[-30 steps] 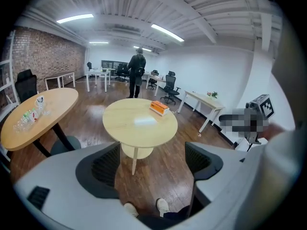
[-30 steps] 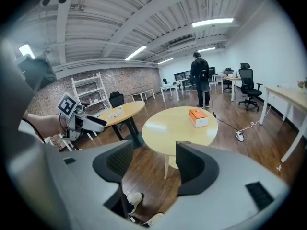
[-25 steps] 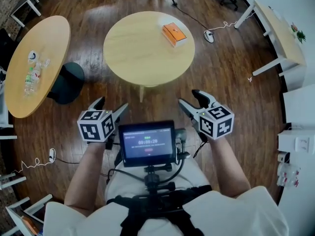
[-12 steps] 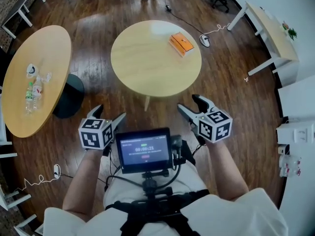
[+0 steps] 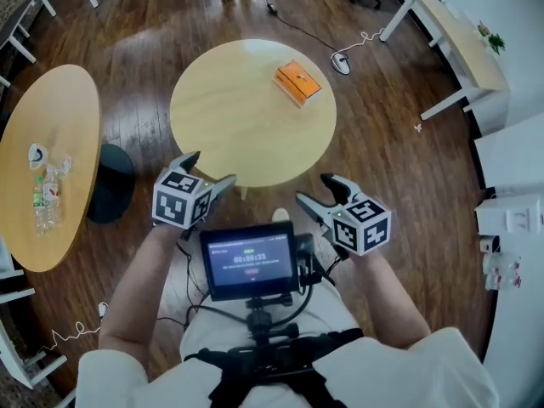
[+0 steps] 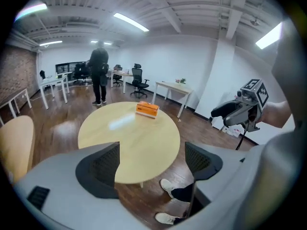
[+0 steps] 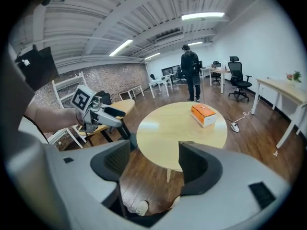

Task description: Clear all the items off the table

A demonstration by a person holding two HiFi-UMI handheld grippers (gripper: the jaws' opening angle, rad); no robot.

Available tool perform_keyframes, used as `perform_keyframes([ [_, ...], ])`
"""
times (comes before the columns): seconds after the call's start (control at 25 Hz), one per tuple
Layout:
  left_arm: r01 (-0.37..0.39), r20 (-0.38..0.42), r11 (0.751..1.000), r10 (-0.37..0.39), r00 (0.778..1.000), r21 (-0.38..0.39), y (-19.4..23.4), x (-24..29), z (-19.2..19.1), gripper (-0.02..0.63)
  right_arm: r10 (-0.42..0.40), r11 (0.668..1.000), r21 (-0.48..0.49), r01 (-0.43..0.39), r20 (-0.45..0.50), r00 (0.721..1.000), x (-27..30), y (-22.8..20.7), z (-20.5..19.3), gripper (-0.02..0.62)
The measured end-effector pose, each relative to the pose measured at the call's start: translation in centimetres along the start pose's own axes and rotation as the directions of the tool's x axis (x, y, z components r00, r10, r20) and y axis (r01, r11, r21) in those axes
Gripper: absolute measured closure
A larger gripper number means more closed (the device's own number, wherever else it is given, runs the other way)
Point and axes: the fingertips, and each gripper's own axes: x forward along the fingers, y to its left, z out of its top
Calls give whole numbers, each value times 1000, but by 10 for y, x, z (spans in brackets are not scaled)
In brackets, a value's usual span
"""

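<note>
We see pale oval wooden surface (image 5: 59,117) well left of round surface, clear plastic bottles (image 5: 44,195) on it. Left hand-held gripper (image 5: 212,168) over round surface's near edge: dark ribbed pads apart, nothing between. Round surface (image 5: 229,117): smooth light wood, slight sheen. Orange box (image 5: 297,83), flat rectangular, white-sided, lies near round surface's far right rim. Right hand-held gripper (image 5: 313,189) just short of near edge; we read jaws apart, empty. Dark plank floor (image 5: 382,143) all round.
</note>
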Motion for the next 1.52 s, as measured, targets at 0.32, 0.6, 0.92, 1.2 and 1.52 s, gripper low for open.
perform_keyframes([
  [0.32, 171, -127, 895, -129, 983, 412, 0, 150, 83, 173, 0, 1000, -1, 0, -13, 1000, 24, -80, 27, 245],
  [0.6, 348, -362, 613, -106, 926, 710, 4, 271, 98, 132, 28, 999, 27, -27, -38, 999, 38, -138, 32, 245],
  [0.92, 560, -565, 172, -27, 825, 810, 5, 361, 79, 52, 44, 997, 67, -38, -79, 996, 51, -185, 14, 246],
  [1.2, 718, -717, 2, 68, 694, 696, -9, 404, 39, 24, 26, 996, 86, -15, -124, 992, 35, -210, -5, 247],
  [1.52, 716, -726, 137, 45, 686, 685, -24, 396, 34, 134, 43, 996, 89, -31, -131, 990, 36, -215, 0, 247],
])
